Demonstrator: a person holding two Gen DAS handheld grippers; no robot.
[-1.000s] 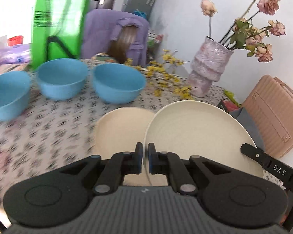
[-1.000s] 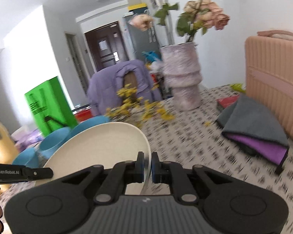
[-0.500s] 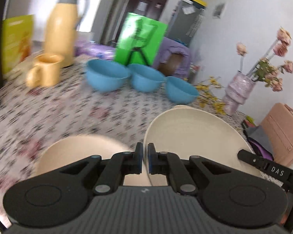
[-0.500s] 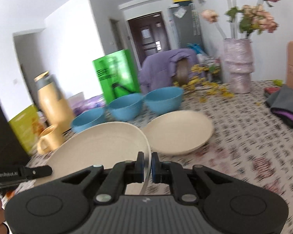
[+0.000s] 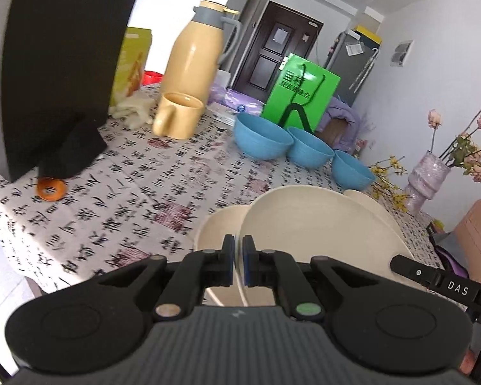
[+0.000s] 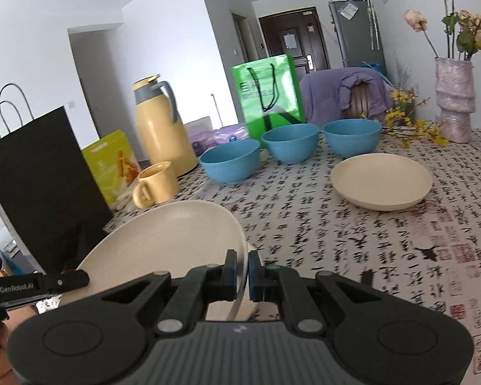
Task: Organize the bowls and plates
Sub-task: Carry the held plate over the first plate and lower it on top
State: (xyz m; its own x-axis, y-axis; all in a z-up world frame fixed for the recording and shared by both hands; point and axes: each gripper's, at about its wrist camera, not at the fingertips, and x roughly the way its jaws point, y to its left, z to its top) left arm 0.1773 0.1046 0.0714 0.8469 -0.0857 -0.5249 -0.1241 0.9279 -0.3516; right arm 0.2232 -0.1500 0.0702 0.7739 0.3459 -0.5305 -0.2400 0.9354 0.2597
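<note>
The left gripper [image 5: 237, 261] and right gripper [image 6: 241, 269] each pinch opposite rims of one cream plate [image 5: 317, 237], carried tilted above the table [image 5: 138, 192]. This two-sided hold likely steadies it for stacking. A second plate [image 5: 218, 227] lies directly beneath, near the table's front edge; a third plate [image 6: 381, 181] rests apart, before three blue bowls [image 6: 290, 142].

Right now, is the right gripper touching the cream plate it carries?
Touching. The right wrist view shows the right gripper with both blue pads closed on the rim of the cream plate, no gap showing either side.
</note>
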